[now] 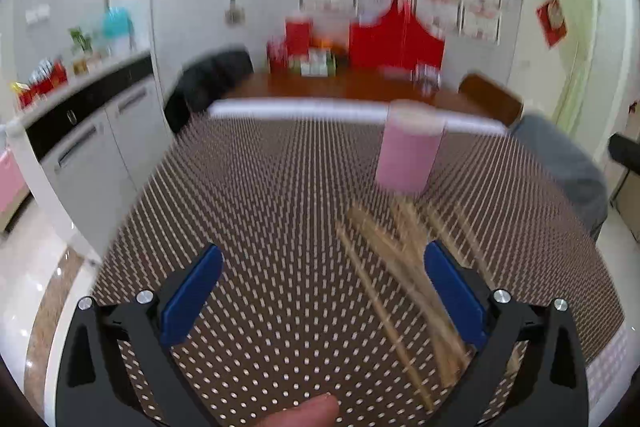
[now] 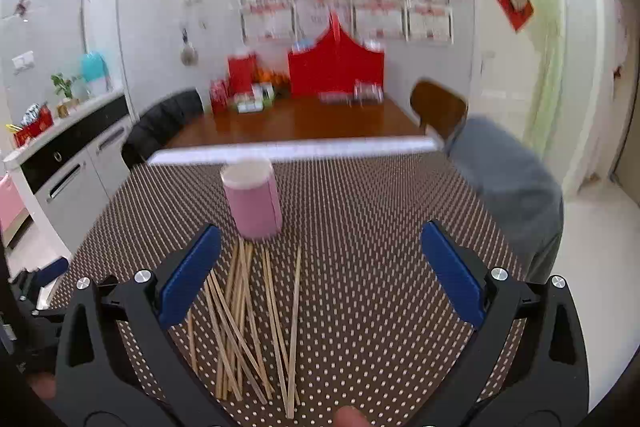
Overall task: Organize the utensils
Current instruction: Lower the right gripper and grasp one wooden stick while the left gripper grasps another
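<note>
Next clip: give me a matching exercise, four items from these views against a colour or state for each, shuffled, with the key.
Column one:
1. cup
2. chopsticks
3. left gripper
4. tablecloth

Column two:
A. brown with pale dots
B. open, holding nothing
C. pink, standing upright
D. scattered flat on the table

Pairs: 1-C, 2-D, 3-B, 4-A
</note>
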`<state>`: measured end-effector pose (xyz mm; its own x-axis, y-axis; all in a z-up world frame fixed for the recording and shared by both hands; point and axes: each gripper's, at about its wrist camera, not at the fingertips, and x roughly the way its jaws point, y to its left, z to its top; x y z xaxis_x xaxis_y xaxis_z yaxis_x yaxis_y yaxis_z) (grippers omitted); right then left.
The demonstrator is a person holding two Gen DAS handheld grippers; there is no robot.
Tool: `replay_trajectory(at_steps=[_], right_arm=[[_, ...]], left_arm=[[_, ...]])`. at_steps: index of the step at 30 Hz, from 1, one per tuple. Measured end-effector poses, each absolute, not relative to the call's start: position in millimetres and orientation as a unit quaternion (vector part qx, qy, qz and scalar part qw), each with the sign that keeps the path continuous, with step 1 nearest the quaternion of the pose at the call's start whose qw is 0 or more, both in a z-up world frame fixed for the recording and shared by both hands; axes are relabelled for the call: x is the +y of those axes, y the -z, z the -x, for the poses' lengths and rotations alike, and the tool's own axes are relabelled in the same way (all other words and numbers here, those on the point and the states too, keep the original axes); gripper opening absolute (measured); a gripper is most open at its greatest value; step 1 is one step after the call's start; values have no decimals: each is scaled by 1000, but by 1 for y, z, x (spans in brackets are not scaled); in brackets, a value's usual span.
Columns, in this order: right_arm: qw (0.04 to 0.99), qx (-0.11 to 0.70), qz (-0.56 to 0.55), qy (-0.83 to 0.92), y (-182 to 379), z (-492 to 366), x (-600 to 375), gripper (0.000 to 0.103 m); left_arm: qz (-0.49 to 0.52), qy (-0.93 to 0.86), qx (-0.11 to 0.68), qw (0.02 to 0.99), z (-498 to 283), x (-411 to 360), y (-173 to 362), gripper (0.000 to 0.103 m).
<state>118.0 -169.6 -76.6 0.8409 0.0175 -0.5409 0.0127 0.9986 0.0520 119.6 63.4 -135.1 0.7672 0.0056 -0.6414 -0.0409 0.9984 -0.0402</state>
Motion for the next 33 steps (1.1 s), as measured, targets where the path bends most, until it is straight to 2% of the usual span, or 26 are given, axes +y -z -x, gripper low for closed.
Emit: replay_trajectory(at_steps=[9,15,20,22,23,25,27,28,29,30,33], right_arm=[[911,405,-72,12,153,-137,-196,98],[883,468,-15,-34,187,-166,-188,98],[872,479,-11,-101,196,-185,-184,96],[861,493,-4,-123,201,-195,-181,90],[856,501,2,-130,202,-199,-181,82],[860,490,43,-136,199,-199,-177,75],[860,487,69,-133,196,-202,-184,56],[859,489,69,-138,193,-202,-189,52],[858,489,69,-139,191,-203,-194,43],[856,491,69,-144,187,-205,-199,39],[854,491,77,-154,186,-212,-198,39]], left_arm=[[-8,12,456,890,-160,52,220,99],[-16,-13,470,883,-163,46,234,99],[-5,-43,462,886,-158,42,233,99],[-14,-64,459,886,-155,35,234,99],[-18,-70,459,886,-155,31,235,99],[-28,-81,462,883,-157,24,236,99],[-37,-99,465,879,-158,14,236,99],[-38,-105,466,878,-161,16,234,99],[-42,-112,466,877,-162,13,233,99],[-44,-115,467,876,-163,11,232,99],[-46,-120,475,871,-166,12,231,99]])
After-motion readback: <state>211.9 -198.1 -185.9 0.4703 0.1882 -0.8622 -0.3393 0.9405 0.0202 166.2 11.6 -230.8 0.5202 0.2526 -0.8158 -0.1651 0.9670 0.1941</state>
